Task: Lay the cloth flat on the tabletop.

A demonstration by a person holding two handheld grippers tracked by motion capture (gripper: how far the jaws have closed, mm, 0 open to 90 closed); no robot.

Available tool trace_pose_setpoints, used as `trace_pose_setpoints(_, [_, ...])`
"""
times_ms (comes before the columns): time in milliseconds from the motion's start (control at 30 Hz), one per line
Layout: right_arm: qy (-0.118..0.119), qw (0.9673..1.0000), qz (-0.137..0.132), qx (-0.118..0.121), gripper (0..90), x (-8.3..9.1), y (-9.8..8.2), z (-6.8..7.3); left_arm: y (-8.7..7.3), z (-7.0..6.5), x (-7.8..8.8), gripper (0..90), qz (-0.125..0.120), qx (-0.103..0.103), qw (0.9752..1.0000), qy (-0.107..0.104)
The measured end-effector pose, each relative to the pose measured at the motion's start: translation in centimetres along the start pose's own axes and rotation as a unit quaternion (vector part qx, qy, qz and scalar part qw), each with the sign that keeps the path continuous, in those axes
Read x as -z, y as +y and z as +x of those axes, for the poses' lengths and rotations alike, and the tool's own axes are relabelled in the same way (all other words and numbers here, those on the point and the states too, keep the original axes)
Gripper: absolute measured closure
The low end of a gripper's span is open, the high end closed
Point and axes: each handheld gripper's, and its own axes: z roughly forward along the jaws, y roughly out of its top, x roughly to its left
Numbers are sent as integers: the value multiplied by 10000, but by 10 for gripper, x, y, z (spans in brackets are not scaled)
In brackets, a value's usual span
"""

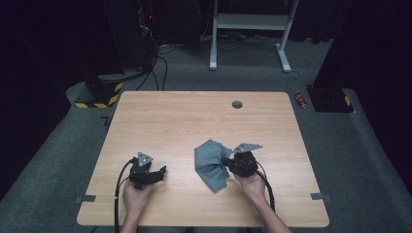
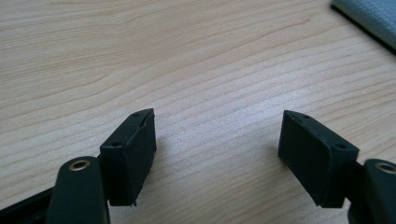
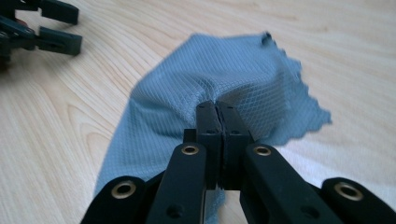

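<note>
Two hand-held grippers work over a wooden table (image 1: 194, 116). Right gripper (image 3: 217, 109), centre right of the high view, has its jaws pressed together on a fold of the grey-blue microfibre cloth (image 3: 210, 74), bunching it upward. Cloth lies crumpled just left of that gripper, at lower centre of the high view. Left gripper (image 2: 217, 135), lower left, rests with jaws wide apart over bare wood, well apart from the cloth.

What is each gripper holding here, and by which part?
The right gripper is shut on the cloth, pinching a raised fold near its middle. The left gripper is open over the table, holding nothing.
</note>
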Motion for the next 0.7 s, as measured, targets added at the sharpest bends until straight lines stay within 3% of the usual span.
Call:
trace_pose_setpoints(200, [136,9995,-150,262,889,-1,22,16,0,0,0,278,-4,0,10000,-10])
trace_pose_setpoints(400, [380,9977,-156,530,886,-16,47,38,0,1,0,279,-4,0,10000,-15])
trace_pose_setpoints(500, [418,9963,-59,753,886,-30,56,52,0,1,0,279,-6,-5,10000,-17])
trace_pose_setpoints(700, [795,9944,256,652,854,-70,54,65,0,0,0,280,-10,-3,10000,-13])
